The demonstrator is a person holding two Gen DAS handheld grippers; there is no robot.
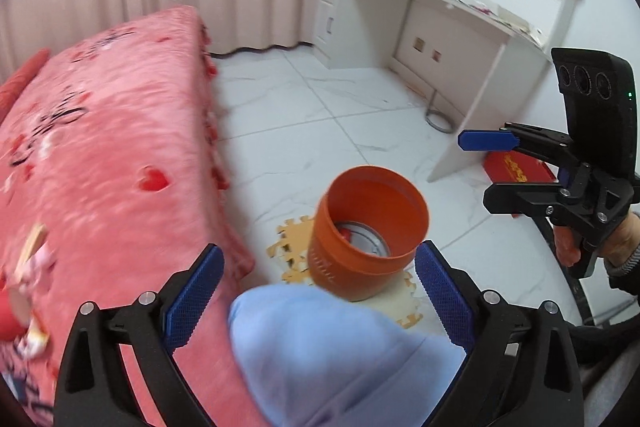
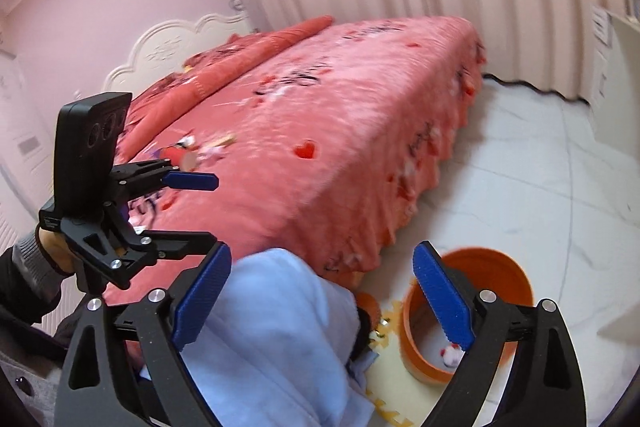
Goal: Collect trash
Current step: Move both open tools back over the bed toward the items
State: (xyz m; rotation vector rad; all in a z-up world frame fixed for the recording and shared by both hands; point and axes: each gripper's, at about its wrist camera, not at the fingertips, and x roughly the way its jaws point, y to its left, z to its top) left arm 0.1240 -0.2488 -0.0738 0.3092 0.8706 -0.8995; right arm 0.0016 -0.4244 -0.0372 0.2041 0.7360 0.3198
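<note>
1. An orange bin is seen standing upright on the white tiled floor, partly on a yellow foam puzzle mat, just beside the foot of a bed under a pink blanket.
2. Inside the bin, a roll of tape and a small red-and-white scrap are seen, so some trash is judged to be collected already.
3. On the blanket, small red-and-white pieces are visible; what they are cannot be told through the blur, but they are judged to be light wrappers or scraps, easily crushed and best pinched across the middle.
4. The bin is judged light and stiff, and its thin rim is the place where it could be held.
5. The left gripper is seen with its jaws wide apart and nothing between the pads; the bin lies ahead of it and below, untouched.
6. The right gripper is likewise spread wide and empty, with the bin low behind its right finger.
7. A pale blue cloth, perhaps the person's clothing, is seen under both grippers, and neither is closed on it.
8. The scraps on the blanket lie well apart from both jaws.
</note>
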